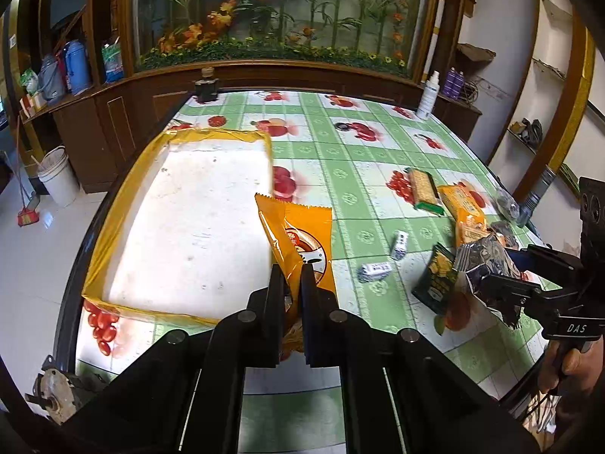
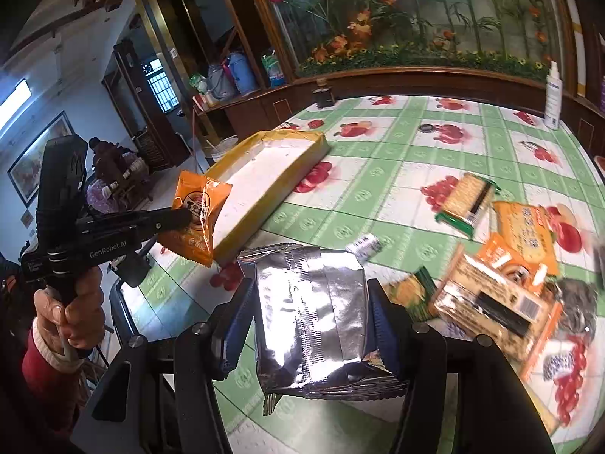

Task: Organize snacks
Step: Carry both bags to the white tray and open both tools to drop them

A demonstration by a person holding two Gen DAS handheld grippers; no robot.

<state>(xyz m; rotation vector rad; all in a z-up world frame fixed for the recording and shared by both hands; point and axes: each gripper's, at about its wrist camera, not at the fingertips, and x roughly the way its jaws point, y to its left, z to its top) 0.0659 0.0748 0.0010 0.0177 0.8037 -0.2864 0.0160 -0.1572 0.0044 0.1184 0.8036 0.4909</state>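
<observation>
Green-checked fruit-print oilcloth covers the table [image 1: 340, 174]; a shallow white tray with yellow taped rim [image 1: 189, 223] lies at its left edge. Left gripper [image 1: 289, 276] is clamped on an orange snack packet [image 1: 302, 234], right gripper [image 2: 310, 302] on a silver foil packet [image 2: 310, 310]. Loose snacks [image 2: 487, 283] crowd the right edge.

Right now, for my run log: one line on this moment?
left claw: shut on orange packet | right claw: shut on silver packet | tray: empty | stage: carrying
</observation>
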